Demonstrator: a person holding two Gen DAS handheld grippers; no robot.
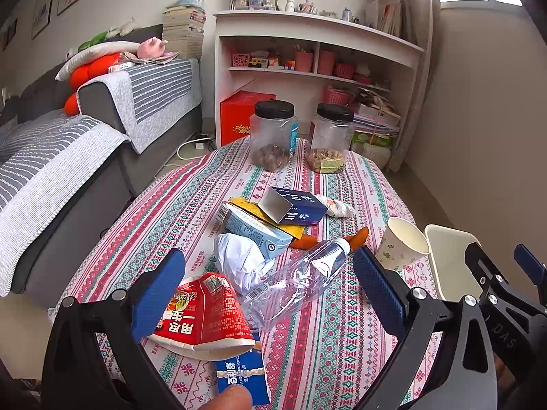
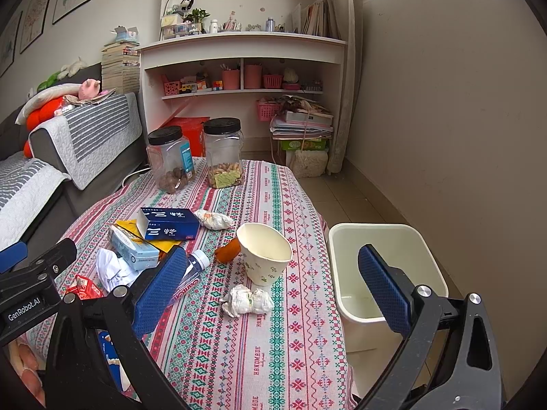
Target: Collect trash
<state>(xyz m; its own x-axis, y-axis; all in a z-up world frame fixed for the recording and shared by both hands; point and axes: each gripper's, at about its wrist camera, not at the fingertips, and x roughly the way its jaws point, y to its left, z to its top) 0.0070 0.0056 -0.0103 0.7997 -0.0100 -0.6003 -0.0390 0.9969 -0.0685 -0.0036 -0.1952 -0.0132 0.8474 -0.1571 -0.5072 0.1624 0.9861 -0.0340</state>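
Note:
Trash lies on the patterned tablecloth [image 1: 328,335]: a crushed clear bottle [image 1: 294,283], a red paper cup [image 1: 205,317], a white crumpled paper [image 1: 239,259], a light blue carton [image 1: 253,232], a dark blue box [image 1: 294,205] and a paper cup [image 1: 400,242]. My left gripper [image 1: 270,290] is open above the bottle and red cup, holding nothing. My right gripper [image 2: 270,280] is open and empty, between the paper cup [image 2: 263,253] and the cream bin [image 2: 386,266]. A tissue wad [image 2: 248,300] lies below the cup.
Two black-lidded jars [image 1: 273,133] [image 1: 331,136] stand at the table's far end. A grey sofa [image 1: 85,143] runs along the left. A white shelf unit [image 1: 314,68] stands behind. The bin stands on the floor at the table's right edge, near the wall.

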